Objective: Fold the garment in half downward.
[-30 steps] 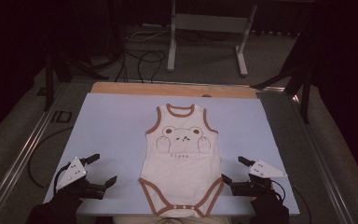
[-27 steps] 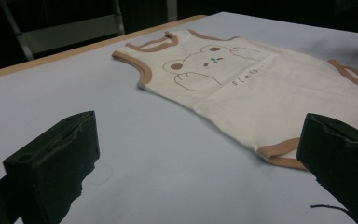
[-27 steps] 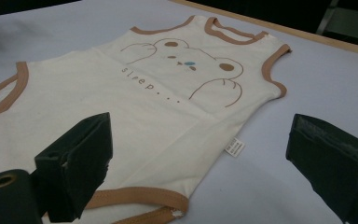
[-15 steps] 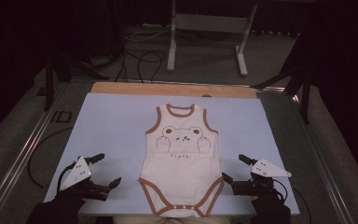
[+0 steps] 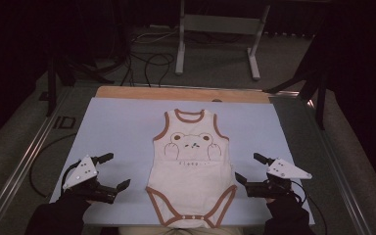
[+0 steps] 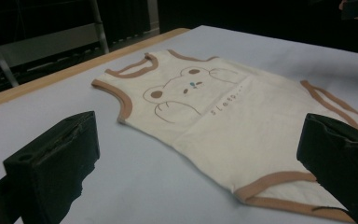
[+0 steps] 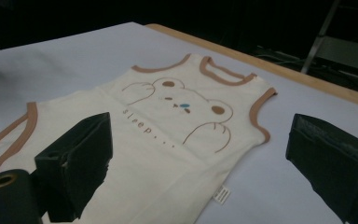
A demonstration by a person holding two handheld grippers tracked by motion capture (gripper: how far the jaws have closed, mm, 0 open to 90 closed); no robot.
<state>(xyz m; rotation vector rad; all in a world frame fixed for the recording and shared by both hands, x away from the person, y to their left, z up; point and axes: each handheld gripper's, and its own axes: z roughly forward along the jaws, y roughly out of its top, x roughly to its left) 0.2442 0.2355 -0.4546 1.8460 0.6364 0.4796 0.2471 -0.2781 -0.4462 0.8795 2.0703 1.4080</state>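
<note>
— Left side? Left gripper (image 5: pixel 111 171) low over the mat (image 5: pixel 117 127), jaws wide apart, angled toward bodysuit (image 5: pixel 192 171).
— Centre? Bodysuit flat, face up.
— Right side? Right gripper (image 5: pixel 248 169) mirrored, jaws spread, holding nothing.

Both hands wear dark sleeves or gloves, pretty much black in this light; the left gripper (image 5: pixel 111 171) has two chunky black jaws with squared-off, slightly scuffed blocks at the tips; a pale grey triangular plate with small dark screw dots sits on top; the right gripper (image 5: pixel 250 169) is the same build, same grey three-cornered plate, with a thin black cable looping off behind it.
</note>
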